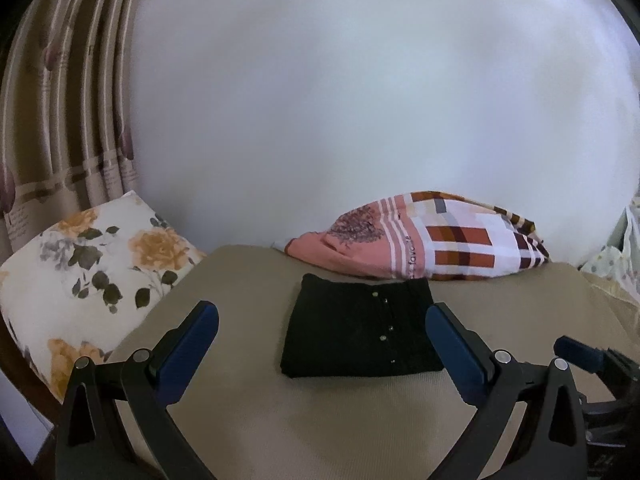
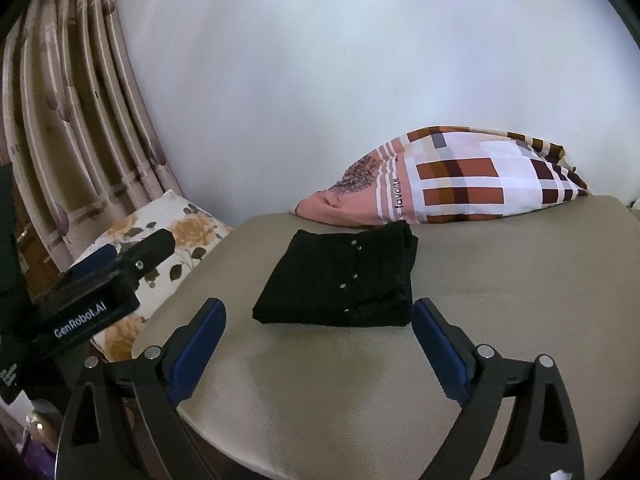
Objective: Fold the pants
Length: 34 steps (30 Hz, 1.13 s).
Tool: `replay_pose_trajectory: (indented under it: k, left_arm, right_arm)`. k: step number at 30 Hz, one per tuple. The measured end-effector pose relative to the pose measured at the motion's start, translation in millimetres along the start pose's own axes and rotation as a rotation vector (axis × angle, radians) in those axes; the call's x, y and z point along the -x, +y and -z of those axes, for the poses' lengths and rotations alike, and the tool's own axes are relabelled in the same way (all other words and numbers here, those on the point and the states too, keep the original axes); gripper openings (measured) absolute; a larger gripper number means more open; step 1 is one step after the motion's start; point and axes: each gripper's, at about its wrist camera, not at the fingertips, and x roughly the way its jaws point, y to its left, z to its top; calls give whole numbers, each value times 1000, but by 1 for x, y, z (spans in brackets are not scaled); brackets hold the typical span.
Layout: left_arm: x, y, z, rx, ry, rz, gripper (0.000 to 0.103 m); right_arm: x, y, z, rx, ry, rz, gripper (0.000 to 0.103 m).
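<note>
Beige bed surface (image 2: pixel 500 280) against a white wall (image 2: pixel 320 80), curtain (image 2: pixel 60 120) at left.

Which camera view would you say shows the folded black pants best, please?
The right wrist view: the pants lie unobstructed, showing top and stacked side edges. The left wrist view shows them flatter, partly behind a claw finger.

Beige bed (image 1: pixel 248 412) is carrying folded black pants (image 1: pixel 360 328) at centre; a checked pillow (image 1: pixel 440 236) is lying behind, touching them.
</note>
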Motion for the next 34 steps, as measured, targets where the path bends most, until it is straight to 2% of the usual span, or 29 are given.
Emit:
replay_pose_trajectory:
  k: [9,23,30,34]
  left_arm:
    - [-3,-12,7,-45,10,10,103]
    - [-1,-15,11,-38,26,21,103]
    - [-1,-10,15,-53,-30,24,103]
    - [-6,-6,12,-40,-11,47,103]
  right_arm:
    - [0,1,2,-2,5,21,95]
    - [-5,0,6,-5,25,29,97]
    - [-8,-4,10,-15,34,36,97]
    - [-9,-5,10,-21,35,40,97]
